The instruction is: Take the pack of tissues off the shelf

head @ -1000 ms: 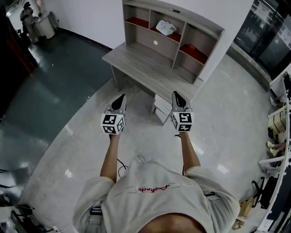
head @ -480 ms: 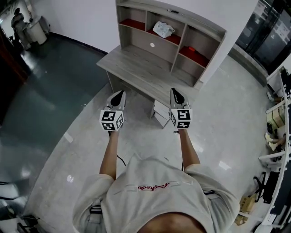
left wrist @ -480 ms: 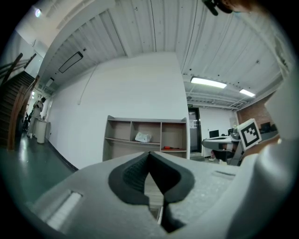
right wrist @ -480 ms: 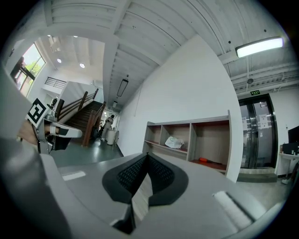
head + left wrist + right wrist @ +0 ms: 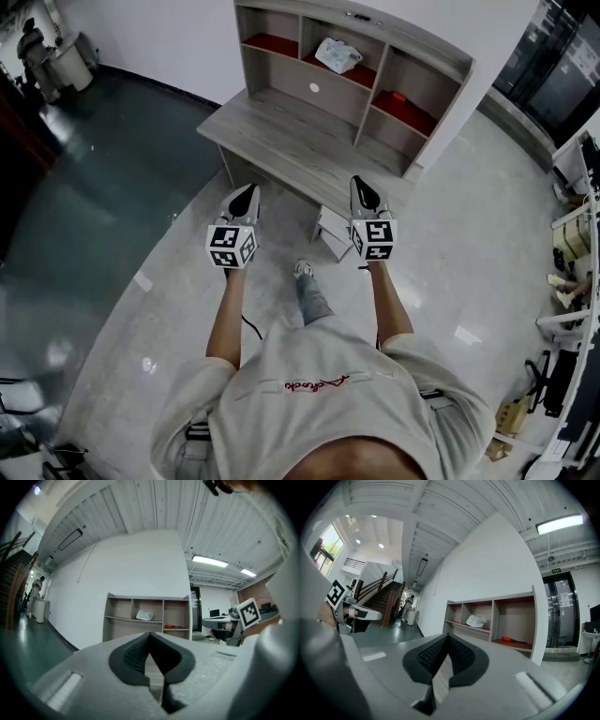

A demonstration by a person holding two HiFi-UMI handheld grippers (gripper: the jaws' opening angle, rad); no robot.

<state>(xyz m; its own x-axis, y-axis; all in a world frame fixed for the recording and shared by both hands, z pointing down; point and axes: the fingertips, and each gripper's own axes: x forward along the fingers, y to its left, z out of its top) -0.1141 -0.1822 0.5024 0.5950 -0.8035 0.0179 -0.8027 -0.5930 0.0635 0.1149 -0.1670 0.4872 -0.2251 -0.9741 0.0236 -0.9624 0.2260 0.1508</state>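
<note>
Facing the desk (image 5: 281,136) from well back, the person holds the left gripper (image 5: 249,190) and right gripper (image 5: 360,184) out front, both with jaws pressed together on nothing, while the pack of tissues (image 5: 338,55) lies in the middle top compartment of the shelf (image 5: 424,49). Best bet: step close, spread one gripper's jaws before reaching in, and take the soft pack level from the front, clear of the dividers. Red script on the shirt (image 5: 323,412) is too small to read; the wrapper shows no legible print.
</note>
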